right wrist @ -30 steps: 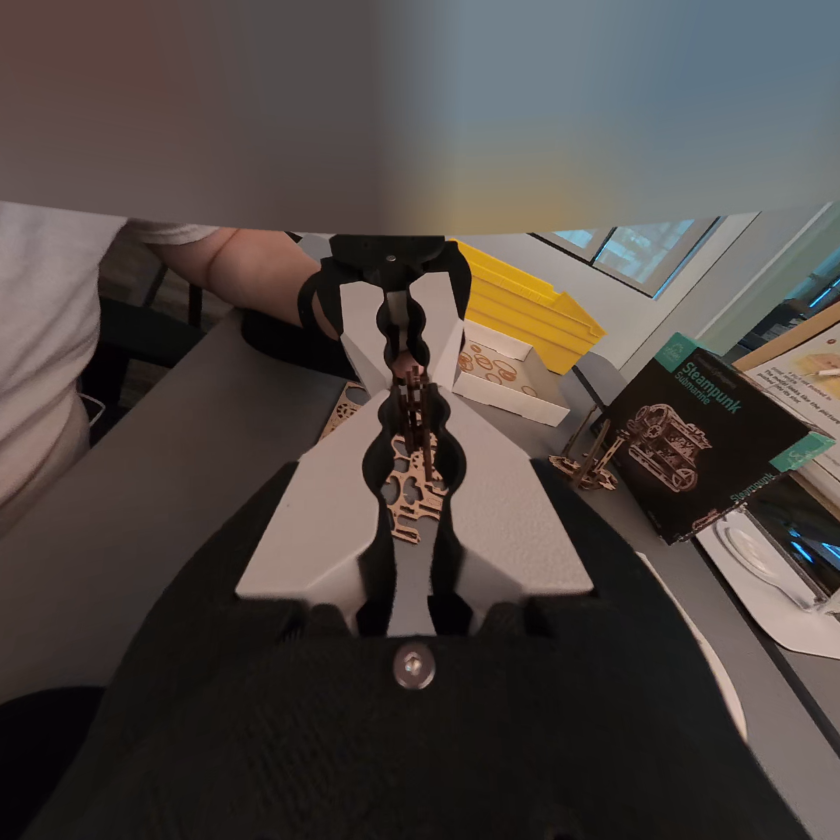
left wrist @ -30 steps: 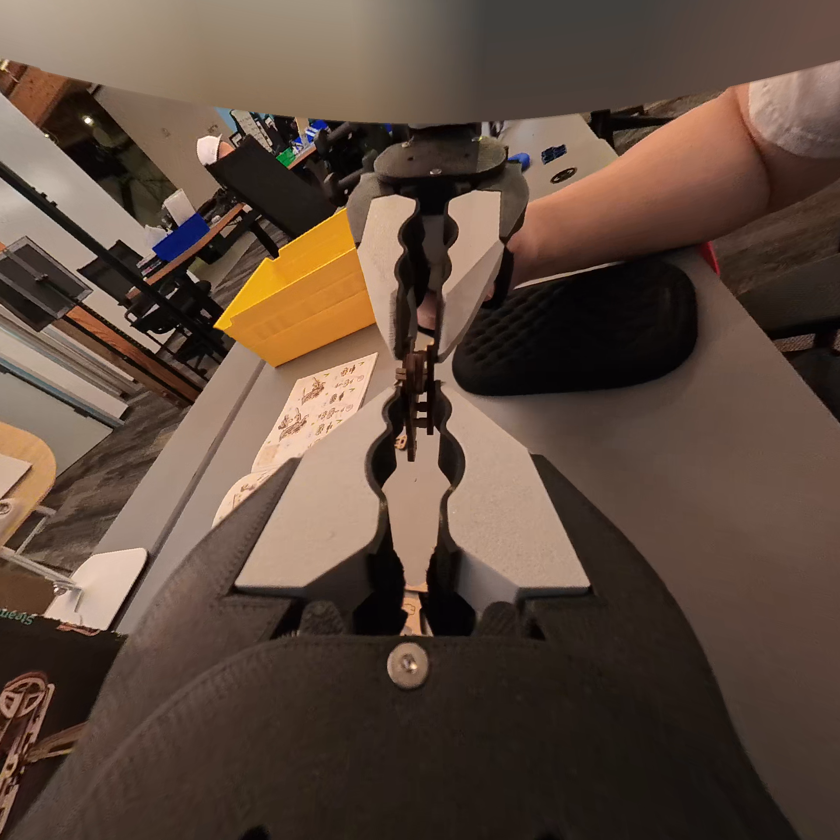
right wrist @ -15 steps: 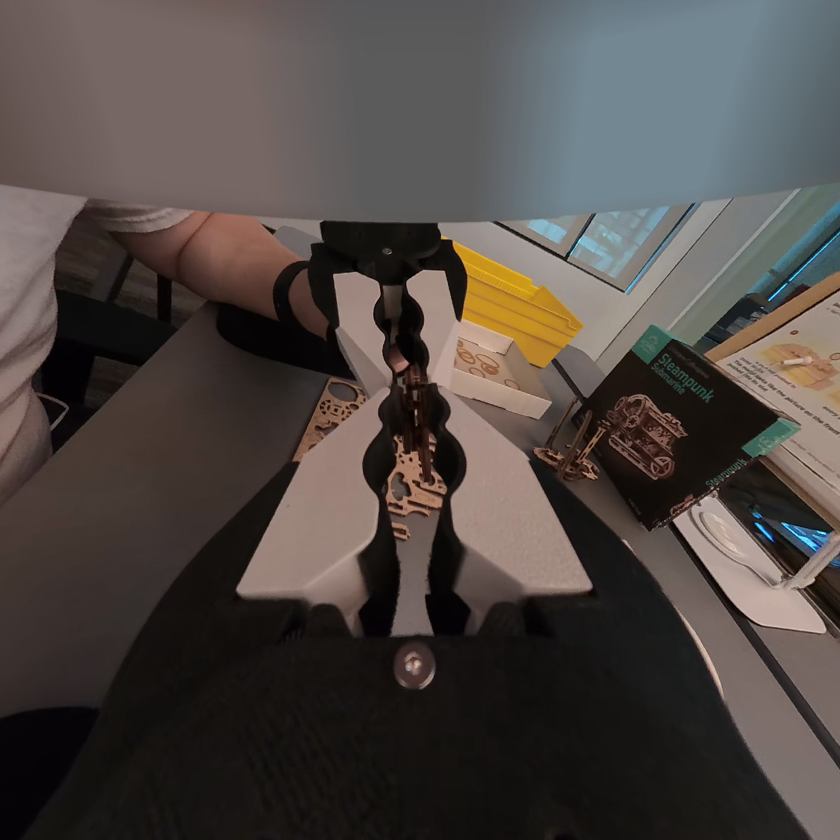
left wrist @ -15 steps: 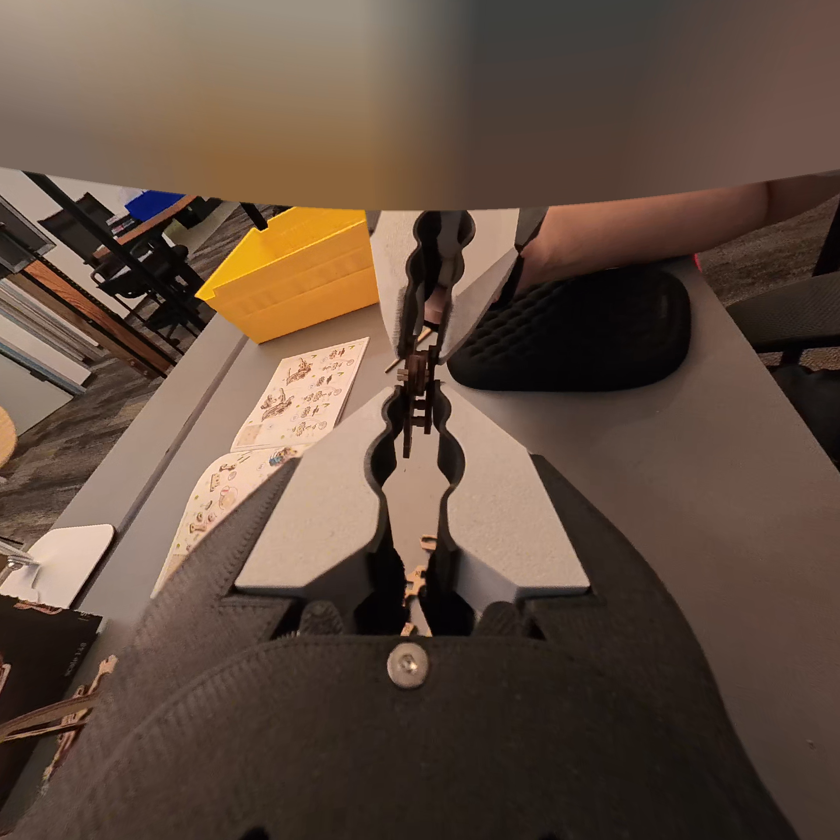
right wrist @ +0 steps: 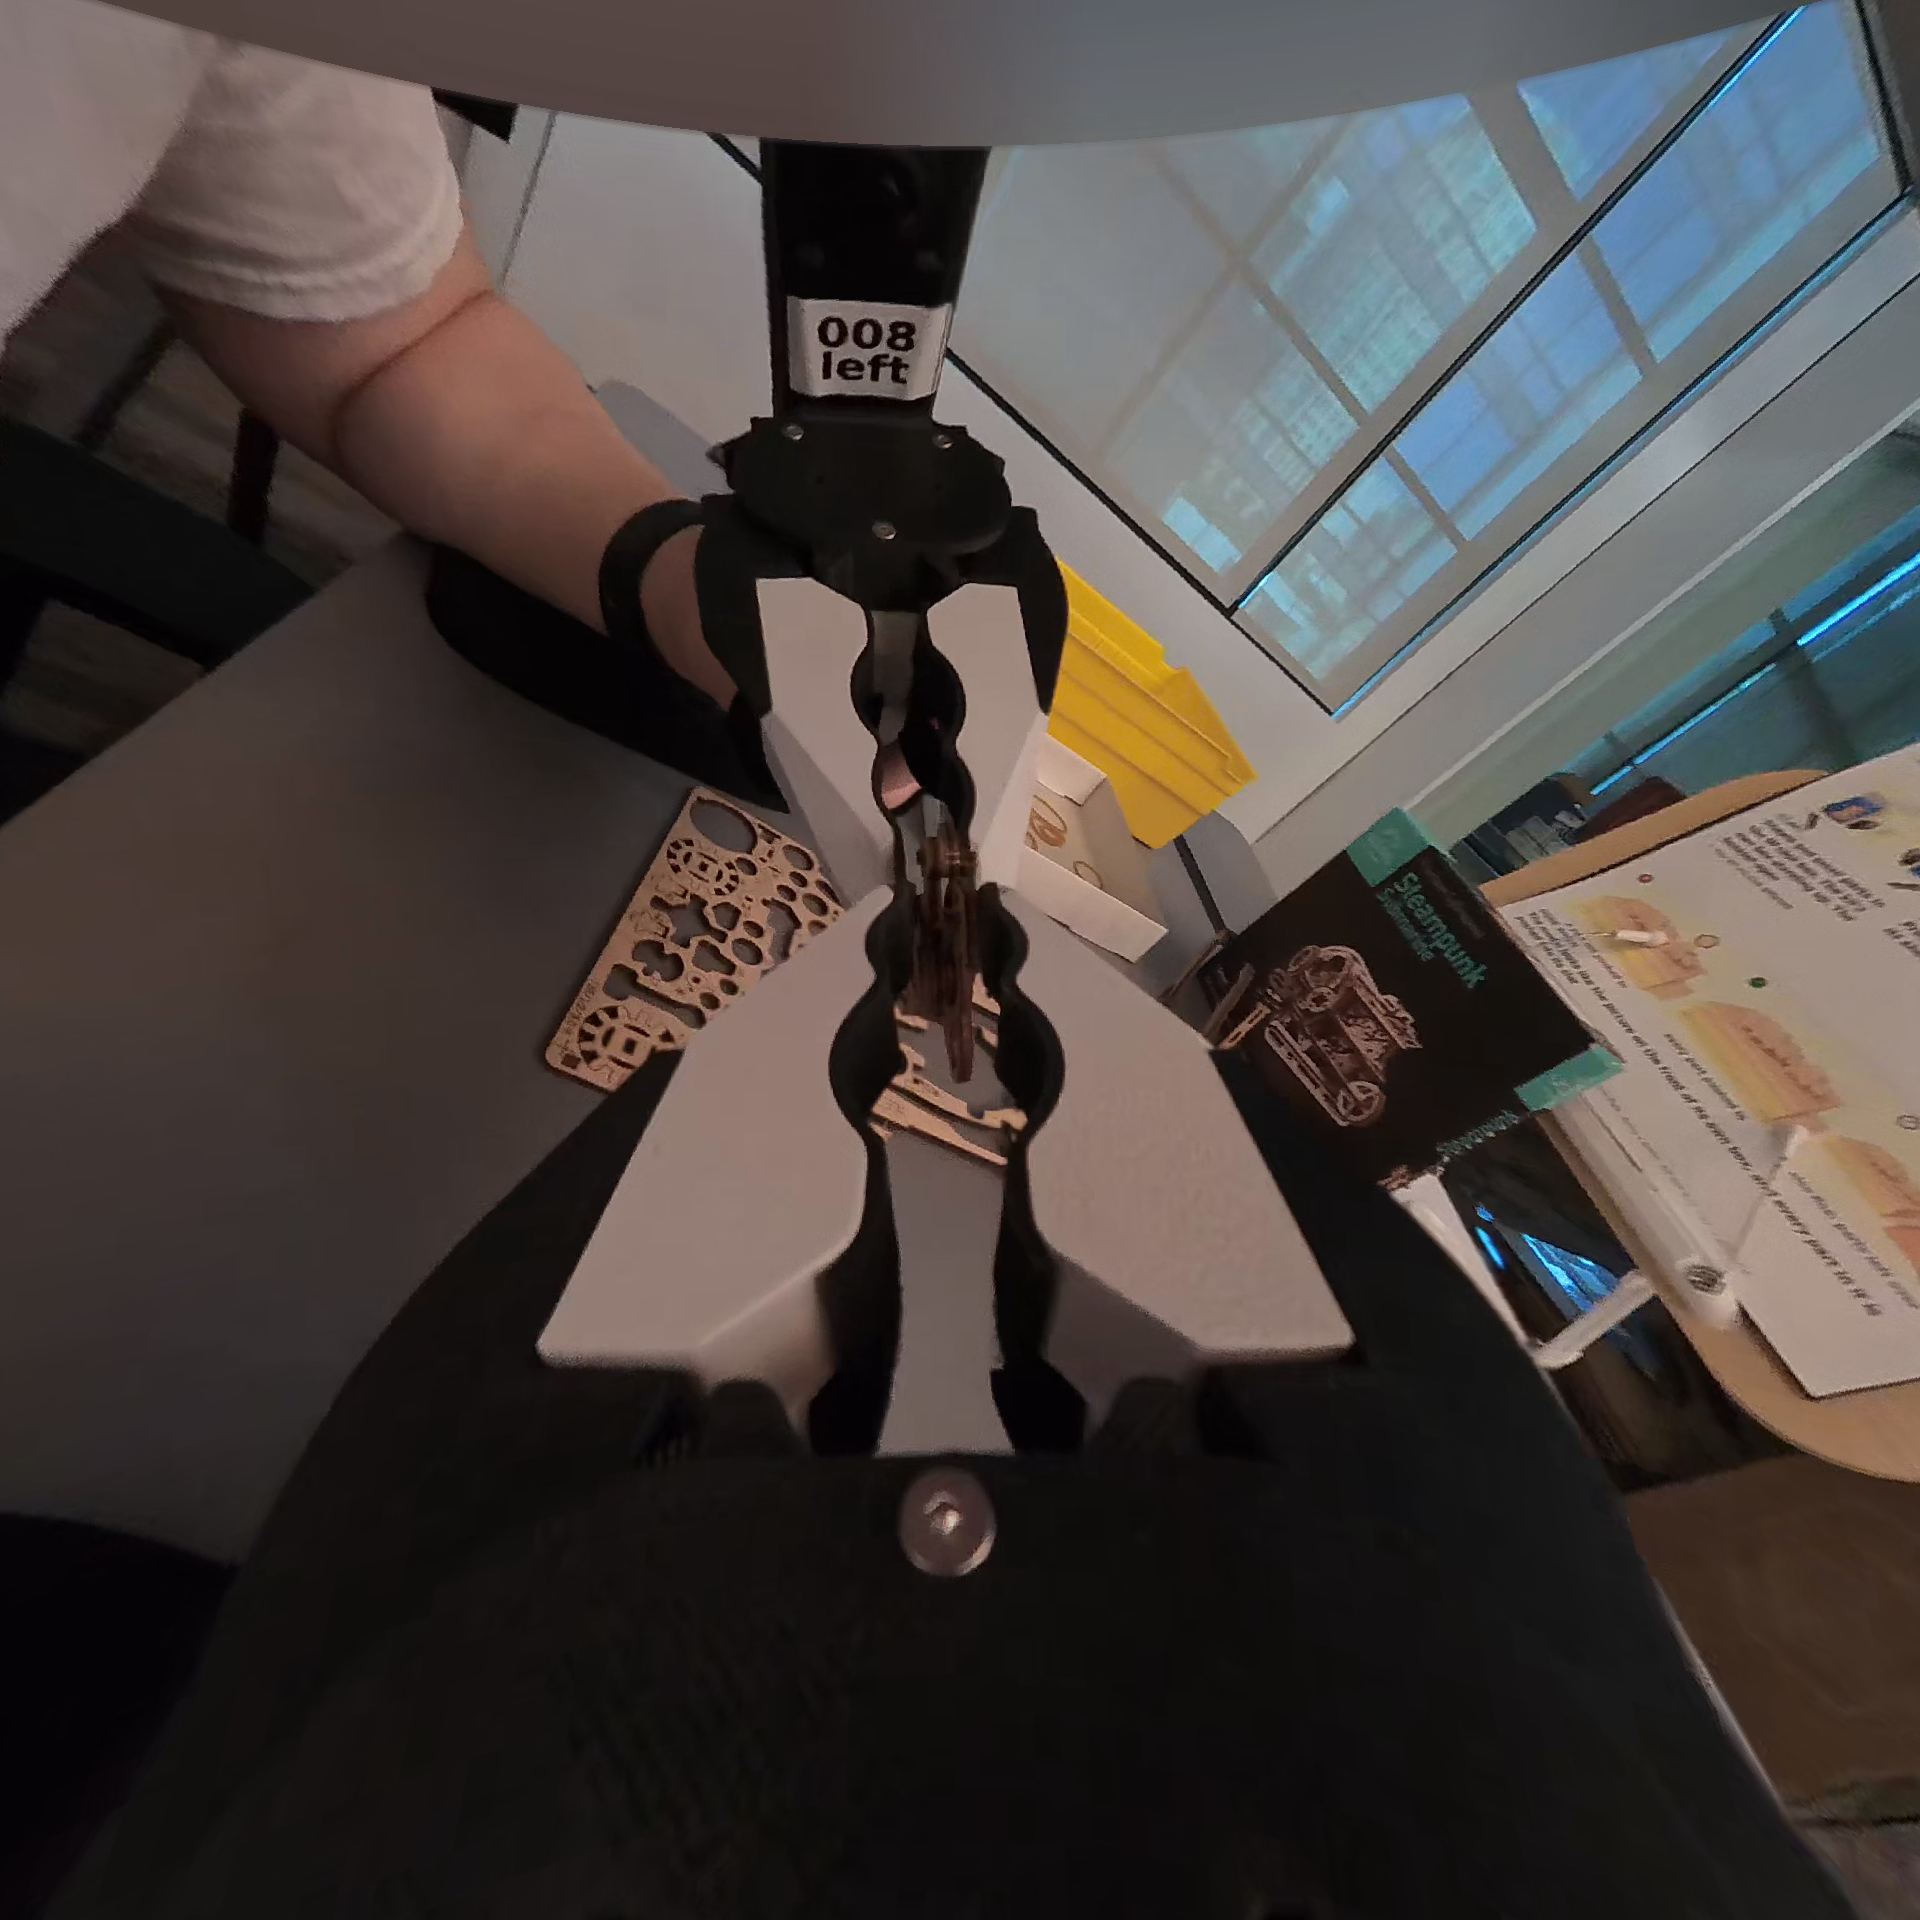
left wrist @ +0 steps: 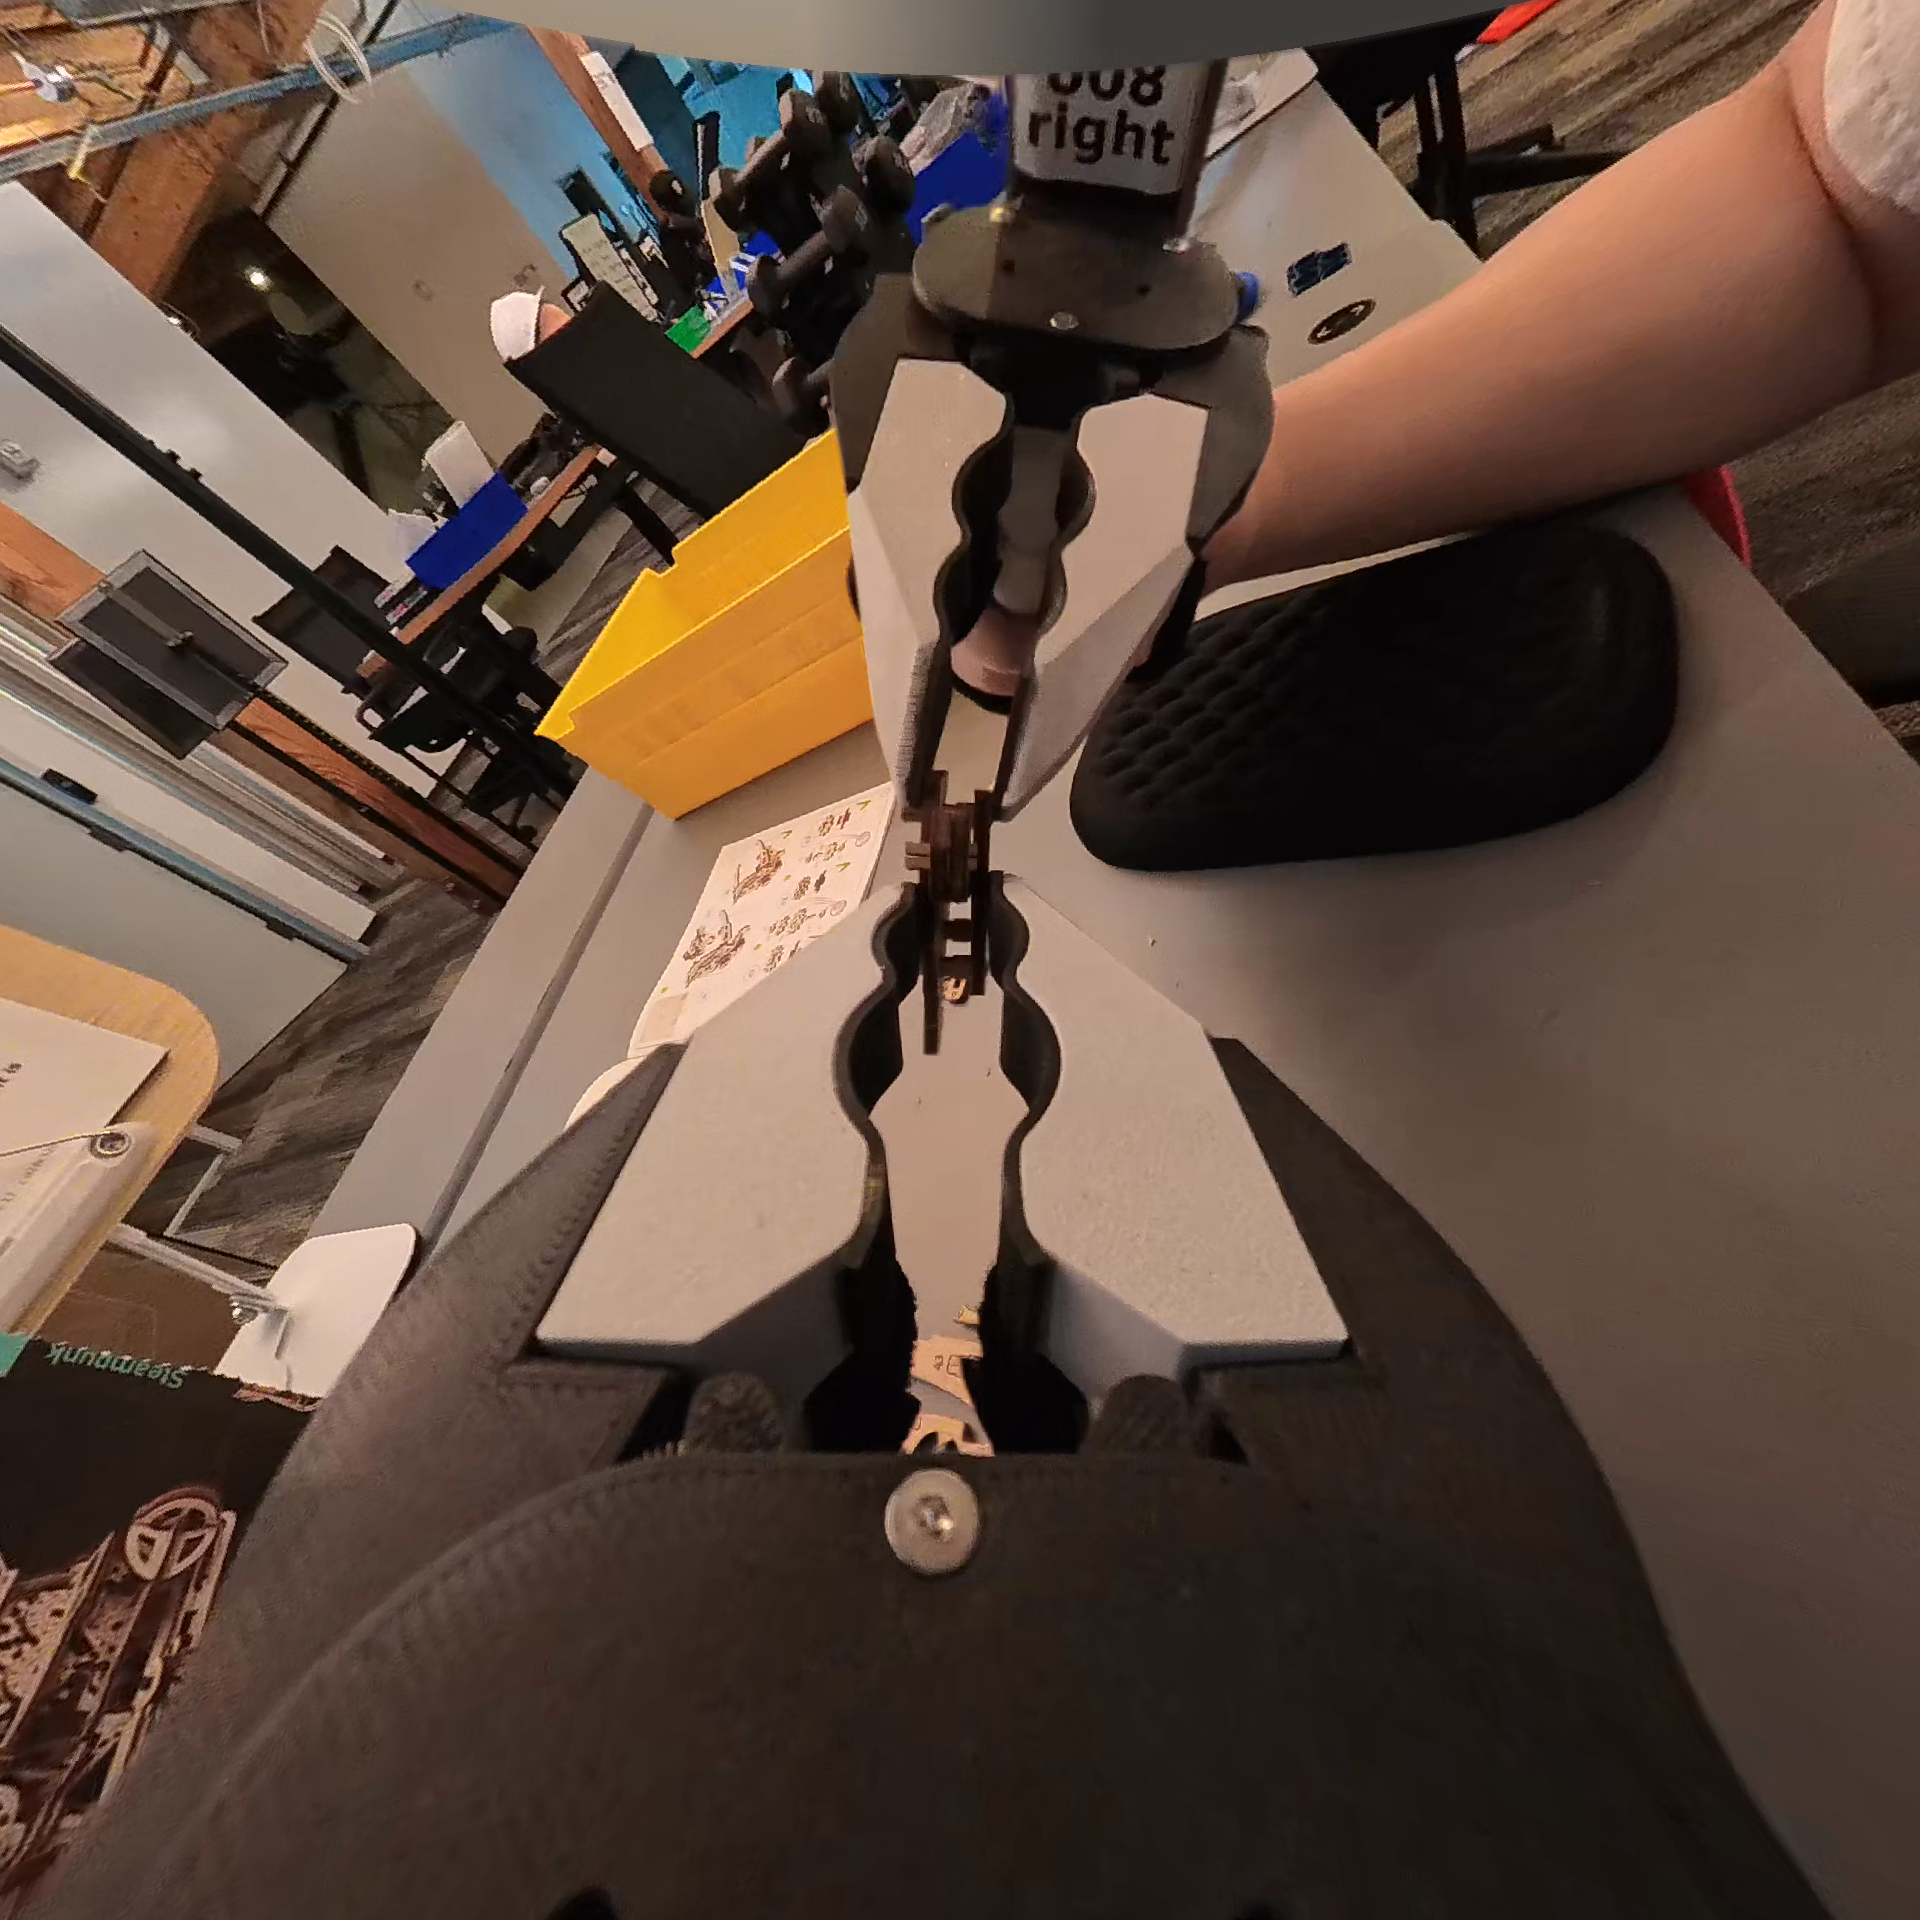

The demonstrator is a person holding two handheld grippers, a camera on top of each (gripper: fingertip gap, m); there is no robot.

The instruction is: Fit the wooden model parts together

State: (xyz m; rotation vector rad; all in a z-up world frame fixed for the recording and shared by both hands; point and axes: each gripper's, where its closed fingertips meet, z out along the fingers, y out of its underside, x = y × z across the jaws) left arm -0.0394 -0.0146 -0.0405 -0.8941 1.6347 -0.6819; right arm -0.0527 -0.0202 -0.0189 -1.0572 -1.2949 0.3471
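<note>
A small dark wooden model assembly of thin laser-cut plates is held in the air above the grey table. My left gripper is shut on its near end. My right gripper faces it tip to tip and is shut on the other end. In the right wrist view the same assembly sits between my right gripper's tips, with the left gripper pointing back at me. The joint between the parts is hidden by the fingers.
A yellow bin, a printed instruction sheet and a black cushioned pad lie beyond the grippers. A punched-out wooden part sheet, a white tray and a black kit box sit on the table. A person's forearm reaches over the pad. The tips of both grippers are at nearly the same place.
Both grippers stay shut, tip to tip on the wooden assembly. Both views have tilted upward, showing more of the room and window; the opposite gripper looks larger and closer.
</note>
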